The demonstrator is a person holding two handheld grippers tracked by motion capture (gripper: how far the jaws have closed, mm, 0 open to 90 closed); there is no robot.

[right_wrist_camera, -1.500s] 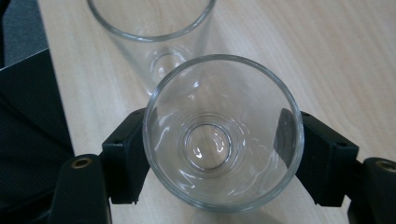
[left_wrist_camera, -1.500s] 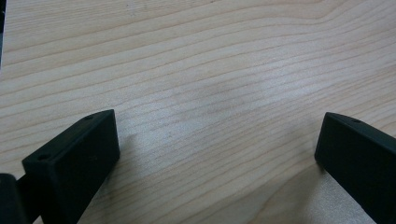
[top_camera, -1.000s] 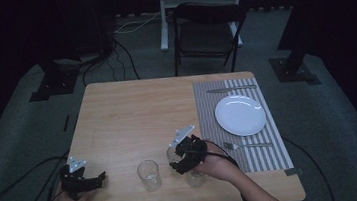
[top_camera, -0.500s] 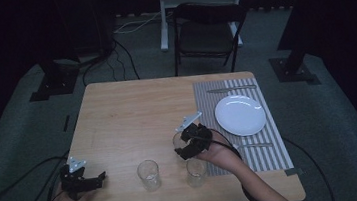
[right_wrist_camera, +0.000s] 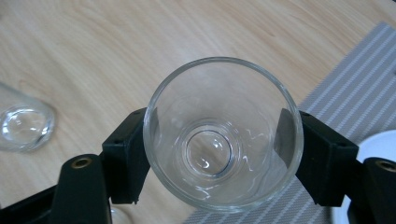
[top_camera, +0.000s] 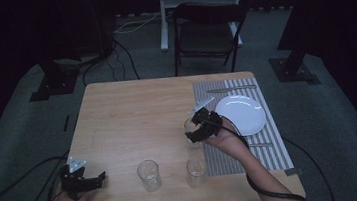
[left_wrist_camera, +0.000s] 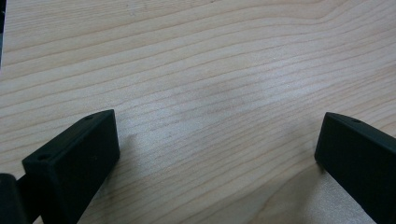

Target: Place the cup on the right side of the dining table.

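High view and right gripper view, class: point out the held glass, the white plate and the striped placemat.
Held glass [right_wrist_camera: 212, 154]: right gripper view, its base.
White plate [top_camera: 243, 114]: high view, its centre.
Striped placemat [top_camera: 272, 146]: high view, bare stripes near the plate.

Clear glossy glass tumbler [right_wrist_camera: 223, 135], matt pale wood table [left_wrist_camera: 196, 60], woven striped placemat [right_wrist_camera: 355, 79], glossy white plate [top_camera: 241, 114]

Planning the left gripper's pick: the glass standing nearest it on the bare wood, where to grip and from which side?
Grip the glass across its side wall, at mid-height or above, coming in level from its left, where the open left gripper already lies. It stands upright, is round and looks slightly wider at the rim, so any pair of opposite sides would likely do. The other glass stands apart to its right, so that approach looks unobstructed.
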